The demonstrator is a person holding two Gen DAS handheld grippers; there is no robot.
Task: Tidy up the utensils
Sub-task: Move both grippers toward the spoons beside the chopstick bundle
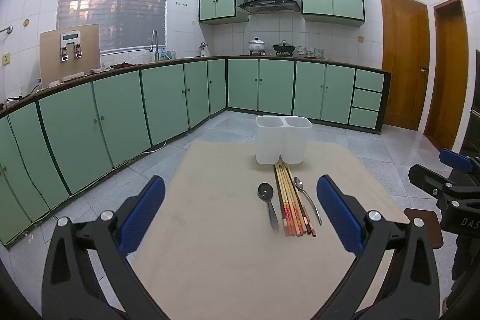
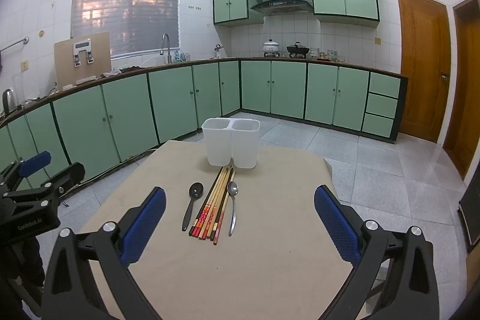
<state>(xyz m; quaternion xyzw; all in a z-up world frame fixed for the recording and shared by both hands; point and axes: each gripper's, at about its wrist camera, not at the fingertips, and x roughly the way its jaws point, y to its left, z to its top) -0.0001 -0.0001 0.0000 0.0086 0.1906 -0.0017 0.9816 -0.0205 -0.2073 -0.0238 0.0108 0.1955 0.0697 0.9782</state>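
Observation:
A white two-compartment utensil holder (image 1: 283, 139) (image 2: 231, 142) stands empty at the far end of a beige table (image 1: 228, 254) (image 2: 270, 269). In front of it lie a bundle of several chopsticks (image 1: 292, 200) (image 2: 214, 204), a black spoon (image 1: 268, 204) (image 2: 193, 204) on their left and a metal spoon (image 1: 306, 198) (image 2: 232, 207) on their right. My left gripper (image 1: 240, 185) is open and empty above the near table, short of the utensils. My right gripper (image 2: 240, 194) is open and empty, also short of them.
The right gripper's body shows at the right edge of the left wrist view (image 1: 450, 194); the left gripper's body shows at the left edge of the right wrist view (image 2: 33, 200). Green kitchen cabinets (image 1: 168, 98) and tiled floor (image 1: 345, 146) surround the table.

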